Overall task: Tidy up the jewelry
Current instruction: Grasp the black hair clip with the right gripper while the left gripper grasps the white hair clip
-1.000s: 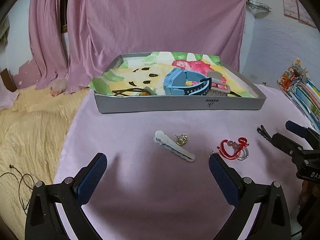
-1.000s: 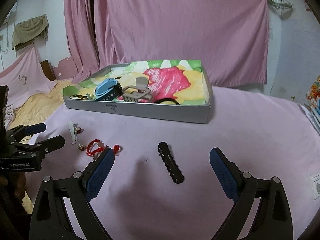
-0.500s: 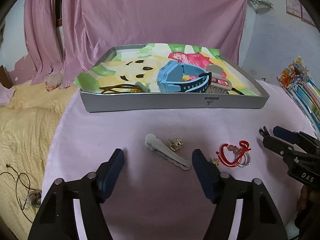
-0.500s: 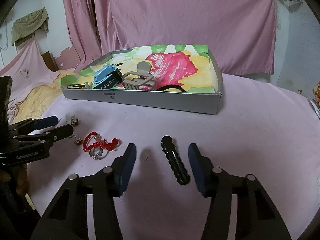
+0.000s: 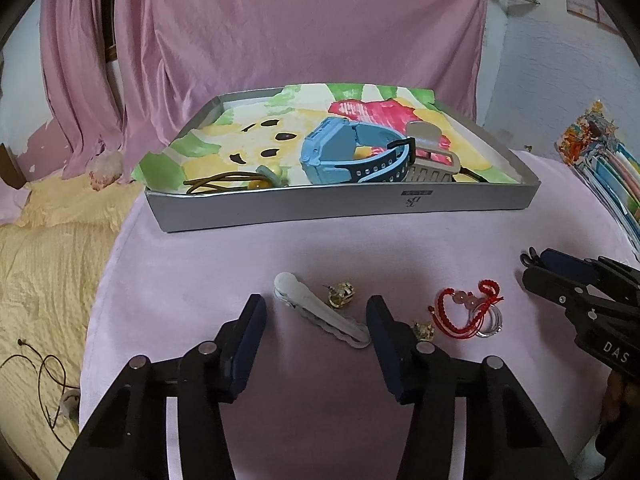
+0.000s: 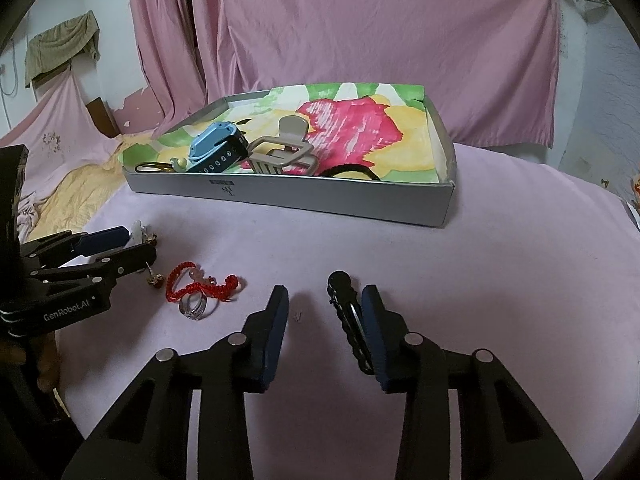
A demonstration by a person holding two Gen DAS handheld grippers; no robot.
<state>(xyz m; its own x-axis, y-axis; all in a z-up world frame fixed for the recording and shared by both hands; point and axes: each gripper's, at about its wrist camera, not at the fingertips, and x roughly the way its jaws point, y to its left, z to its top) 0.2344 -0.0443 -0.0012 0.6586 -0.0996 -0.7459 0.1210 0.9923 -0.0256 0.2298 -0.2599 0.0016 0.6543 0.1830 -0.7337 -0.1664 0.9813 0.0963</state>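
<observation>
Jaws of both grippers have narrowed since a second ago yet grip nothing: the left gripper [image 5: 316, 316] now brackets the white hair clip [image 5: 320, 316] on the pink cloth [image 5: 208, 280], the right gripper [image 6: 324, 308] the black hair clip [image 6: 346, 304]

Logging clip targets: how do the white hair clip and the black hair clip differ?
The white hair clip lies between the left gripper's jaws; the black hair clip hugs the right gripper's right jaw. White is smoother, black more scalloped. Both lie flat on the pink cloth, outside the tray.
</observation>
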